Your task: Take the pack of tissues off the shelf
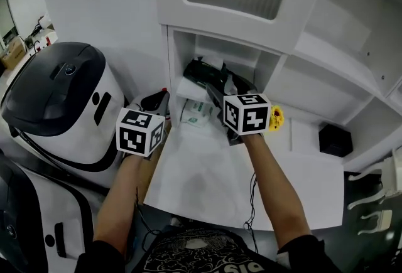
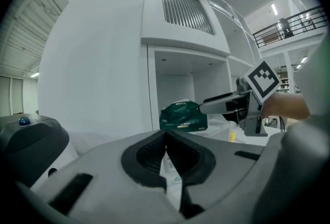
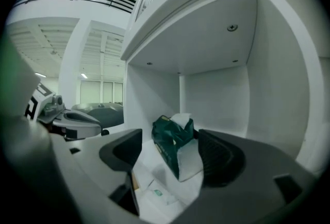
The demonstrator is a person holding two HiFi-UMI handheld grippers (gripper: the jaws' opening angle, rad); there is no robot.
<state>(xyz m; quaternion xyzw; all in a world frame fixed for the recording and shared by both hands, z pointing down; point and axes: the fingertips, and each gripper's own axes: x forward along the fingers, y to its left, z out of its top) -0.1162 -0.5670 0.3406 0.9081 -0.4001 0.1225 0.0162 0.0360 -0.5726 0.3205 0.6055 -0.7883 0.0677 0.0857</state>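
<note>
Jaws of the right gripper are standing wide apart, and we are holding them on either side of the pack of tissues, not yet pressing on it. That dark green pack is sitting tilted near the front of the shelf, the open compartment of the white cabinet, with a white sheet poking from its top. Jaws of the left gripper are meeting at their tips with nothing between them; this gripper is hovering to the left of the compartment. To do this step well, we are judging that the right jaws should go a little deeper. That way the pads close on the pack's body and not on the loose sheet. They can then draw it straight out over the surface, clear of the white packet lying there. Several things are escaping us. The right gripper's own body is covering much of the pack in the head view. The pack's base and far face are hidden. We cannot tell whether the right pad is brushing the white sheet.
</note>
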